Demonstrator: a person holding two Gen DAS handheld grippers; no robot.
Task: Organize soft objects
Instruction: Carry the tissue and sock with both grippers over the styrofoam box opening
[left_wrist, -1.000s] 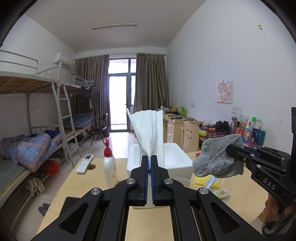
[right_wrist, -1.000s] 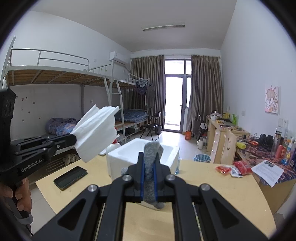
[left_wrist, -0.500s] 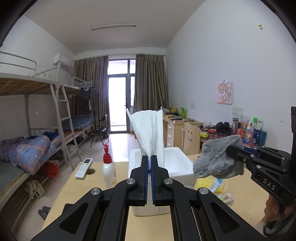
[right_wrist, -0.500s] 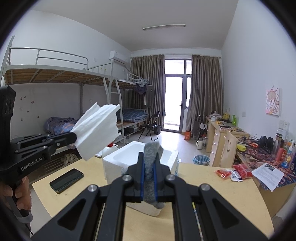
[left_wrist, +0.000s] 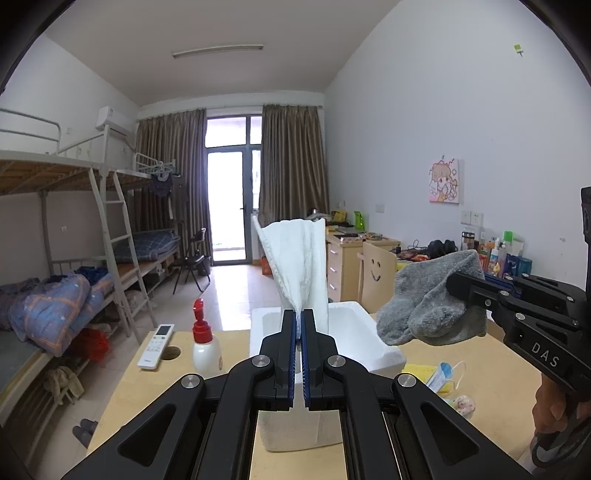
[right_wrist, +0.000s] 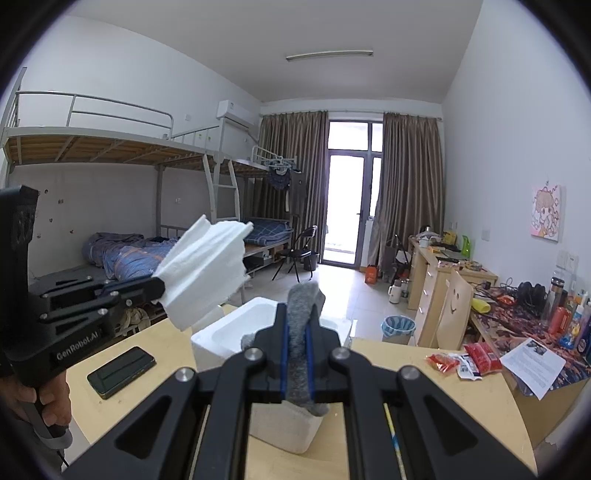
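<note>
My left gripper (left_wrist: 298, 317) is shut on a white towel (left_wrist: 301, 266) that stands up from its jaws; the right wrist view shows the same white towel (right_wrist: 207, 273) fanned out at the left gripper's tip (right_wrist: 159, 290). My right gripper (right_wrist: 296, 325) is shut on a grey cloth (right_wrist: 301, 321), which in the left wrist view bulges as a grey cloth (left_wrist: 428, 306) at the right gripper's tip (left_wrist: 454, 288). Both hang above a white foam box (left_wrist: 362, 332) on the wooden table (left_wrist: 155, 387); the foam box (right_wrist: 229, 332) is open-topped.
On the table are a red-capped white bottle (left_wrist: 205, 345), a remote (left_wrist: 157, 345), a face mask (left_wrist: 445, 373) on yellow paper, a black phone (right_wrist: 120, 371), red snack packets (right_wrist: 465, 360) and a sheet of paper (right_wrist: 533, 363). Bunk beds (right_wrist: 110, 147) stand left, desks (right_wrist: 443, 273) right.
Both grippers have moved forward and slightly up over the table with their cloths still held; the foam box now lies closer beneath them.
</note>
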